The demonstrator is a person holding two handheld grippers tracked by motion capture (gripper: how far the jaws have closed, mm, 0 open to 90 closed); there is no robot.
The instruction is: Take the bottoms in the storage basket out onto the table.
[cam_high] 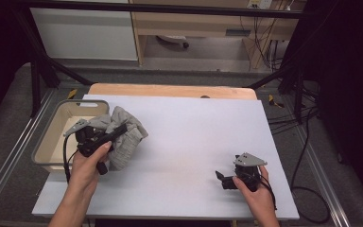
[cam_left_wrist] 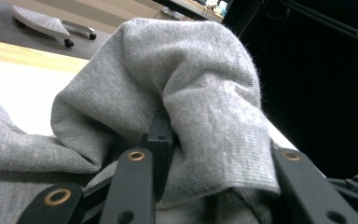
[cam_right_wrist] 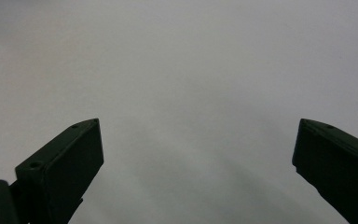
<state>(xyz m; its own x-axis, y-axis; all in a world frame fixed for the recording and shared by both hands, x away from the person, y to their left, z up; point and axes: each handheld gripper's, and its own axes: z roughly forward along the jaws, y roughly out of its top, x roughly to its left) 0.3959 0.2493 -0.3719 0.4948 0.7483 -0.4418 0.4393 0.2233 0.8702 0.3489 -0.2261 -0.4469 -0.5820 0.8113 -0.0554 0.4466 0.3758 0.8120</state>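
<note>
White sheeting covers the table [cam_high: 189,142], with dark frame posts and trailing cables around it. My left gripper [cam_high: 105,137] is clamped on a grey knit garment [cam_high: 125,135]; seen along my left gripper's jaws, the cloth [cam_left_wrist: 191,88] bunches over and between them, blocking most of what lies beyond. A beige bin [cam_high: 52,137] stands just beside those fingers, the garment touching its near rim. My right gripper [cam_high: 223,178] rests well apart, jaws spread wide over bare sheeting [cam_right_wrist: 191,70], holding nothing.
</note>
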